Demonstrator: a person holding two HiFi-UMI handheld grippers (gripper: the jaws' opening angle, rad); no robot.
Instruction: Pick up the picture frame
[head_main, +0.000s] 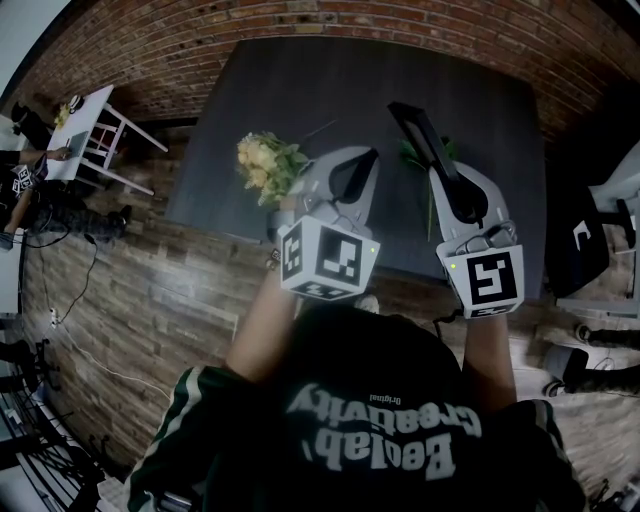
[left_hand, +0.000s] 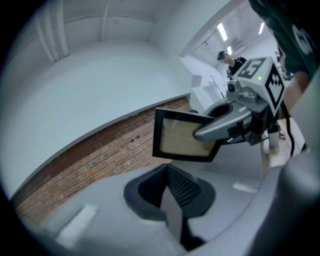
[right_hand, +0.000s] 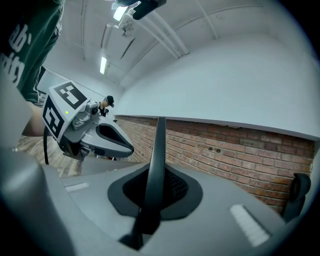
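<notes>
The picture frame (head_main: 422, 135) stands on edge in the right hand-held gripper (head_main: 443, 178), over the surface (head_main: 300, 90). The left hand-held gripper (head_main: 350, 178) is just left of it. Flowers (head_main: 265, 165) lie further left, apparently on the surface's near part. A brick wall (head_main: 300, 25) runs behind.

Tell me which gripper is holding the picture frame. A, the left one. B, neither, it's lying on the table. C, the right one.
C: the right gripper is shut on the picture frame at its edge, while the left gripper has nothing between its jaws.
</notes>
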